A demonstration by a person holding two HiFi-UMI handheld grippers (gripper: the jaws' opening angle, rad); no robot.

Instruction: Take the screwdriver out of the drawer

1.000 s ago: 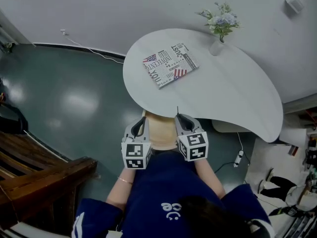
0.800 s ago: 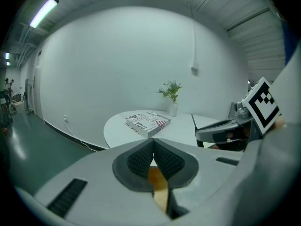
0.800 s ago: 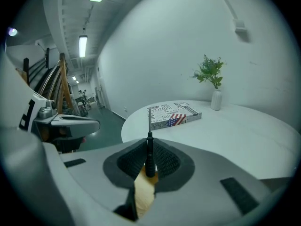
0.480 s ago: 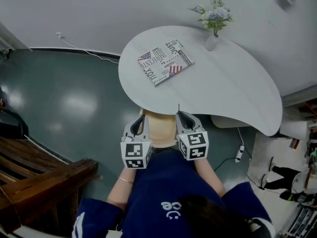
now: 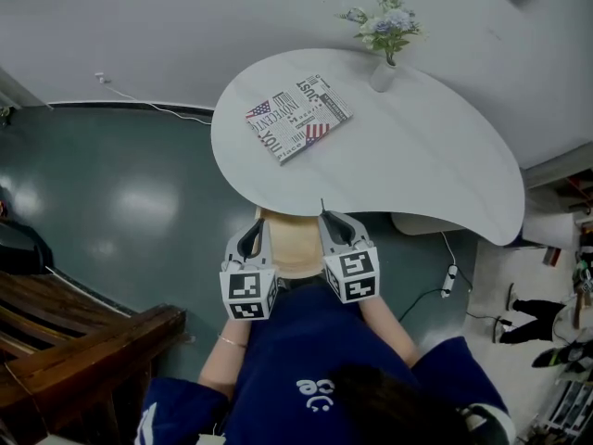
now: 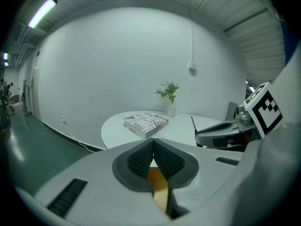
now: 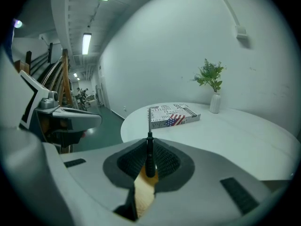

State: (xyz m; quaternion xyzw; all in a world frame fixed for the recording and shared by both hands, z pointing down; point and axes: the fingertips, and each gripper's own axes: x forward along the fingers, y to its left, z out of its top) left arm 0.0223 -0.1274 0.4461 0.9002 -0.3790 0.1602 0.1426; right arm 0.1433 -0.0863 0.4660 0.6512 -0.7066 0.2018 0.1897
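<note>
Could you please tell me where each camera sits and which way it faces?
Head view: on the person's head, looking steeply down at table, drawer, left gripper, right gripper, forearms.
Left gripper view: on left gripper, facing across table; shut empty jaws show.
Right gripper view: on right gripper, same way; jaws clamp screwdriver.
Shared: book and vase.

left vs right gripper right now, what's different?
The right gripper is clamped on the screwdriver, its shaft sticking out toward the table; the left gripper is shut on nothing. Right jaws sit apart around the handle; left jaws meet. Both hang side by side over the open wooden drawer.
</note>
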